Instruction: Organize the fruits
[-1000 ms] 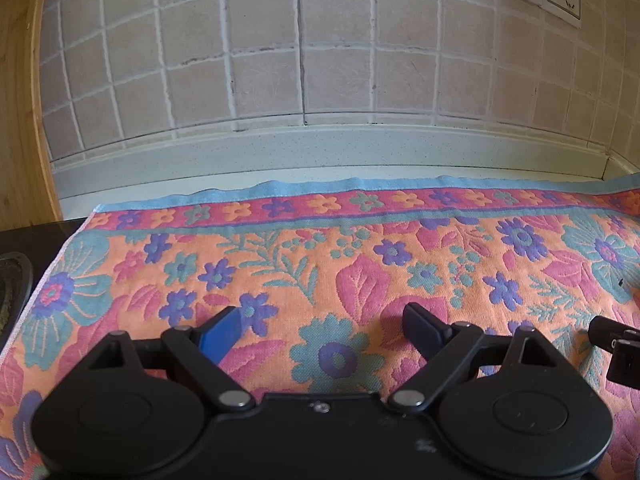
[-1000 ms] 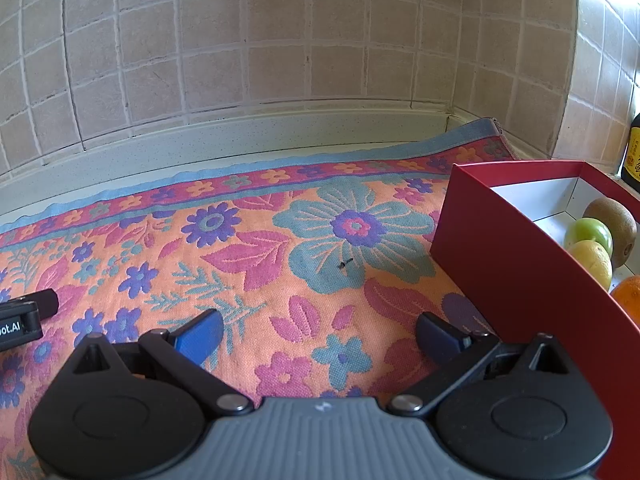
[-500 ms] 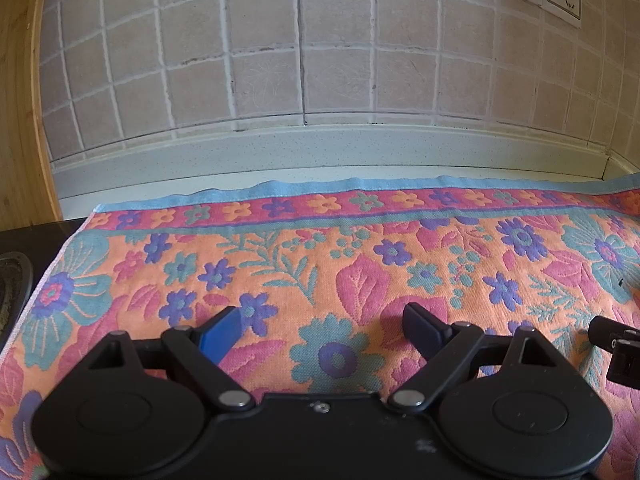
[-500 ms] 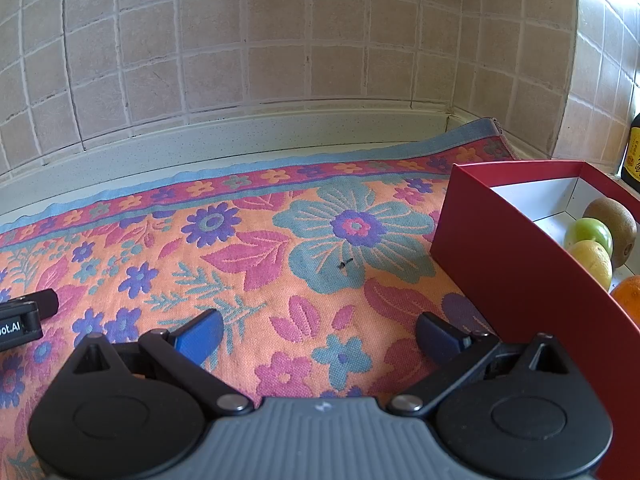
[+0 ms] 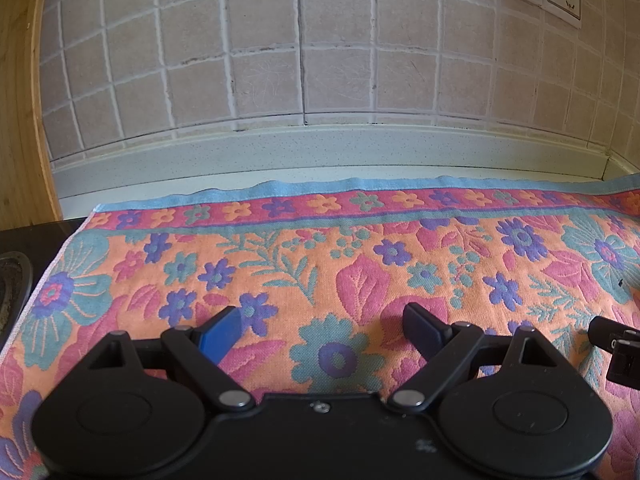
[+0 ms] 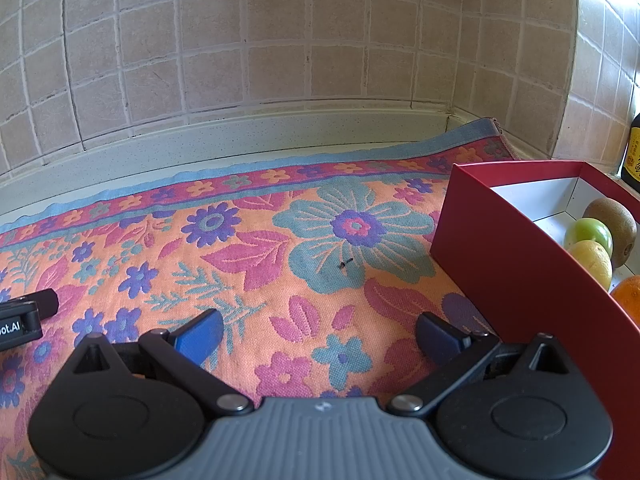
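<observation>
Your pale speckled stone countertop (image 5: 280, 184) carries a floral orange woven cloth (image 6: 280, 280); at right frame, a red rectangular cardboard box (image 6: 520, 280) sits on it.

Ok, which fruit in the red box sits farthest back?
The brown kiwi, at the back of the red box; green fruit, yellow lemon and orange sit nearer.

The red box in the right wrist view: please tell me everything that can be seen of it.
The red box is open, with no lid in view. It looks like cardboard, red outside and white inside, with straight walls. It stands on the floral cloth, right of the right gripper. Inside lie a kiwi, a green fruit, a yellow fruit and an orange.
</observation>
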